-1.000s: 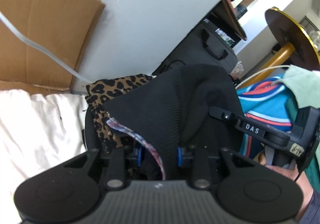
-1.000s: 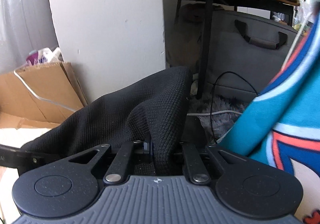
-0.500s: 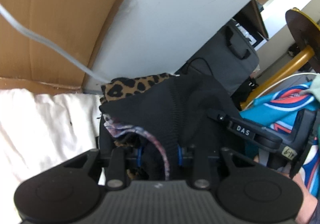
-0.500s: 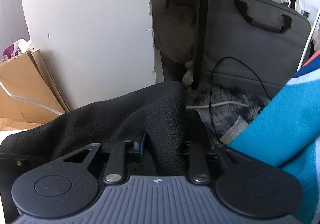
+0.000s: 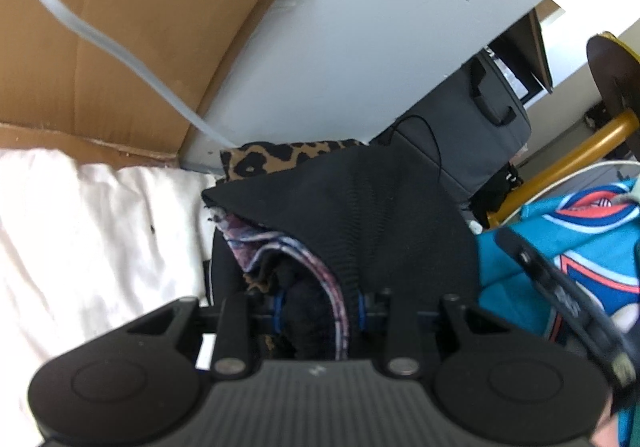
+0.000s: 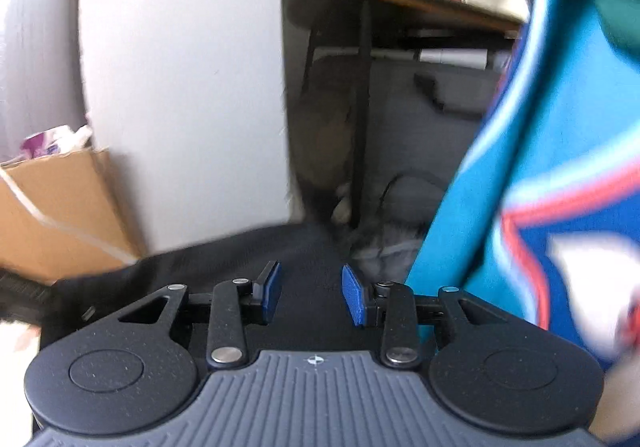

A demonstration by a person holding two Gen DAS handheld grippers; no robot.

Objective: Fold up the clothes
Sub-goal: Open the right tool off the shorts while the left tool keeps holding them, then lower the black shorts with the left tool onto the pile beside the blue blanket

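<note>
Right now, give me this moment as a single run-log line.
task: fold clothes | left gripper: shut on black knit garment | right gripper: fingers just opened, nothing between, black knit garment below | teal printed jersey: right side

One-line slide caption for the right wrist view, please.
Right gripper, jaws just opened and empty, above the black knit garment; teal printed garment alongside.

Black knit garment [image 5: 372,215]; leopard-print cloth [image 5: 280,157]; teal, perhaps orange-striped, jersey [image 5: 560,247].

Soft daylight fills both fisheye views, edges bowed and corners black. The right wrist view is motion-smeared, the teal and blue printed jersey [image 6: 560,167] streaked; the white crumpled sheet [image 5: 80,231] glares, overexposed.
</note>
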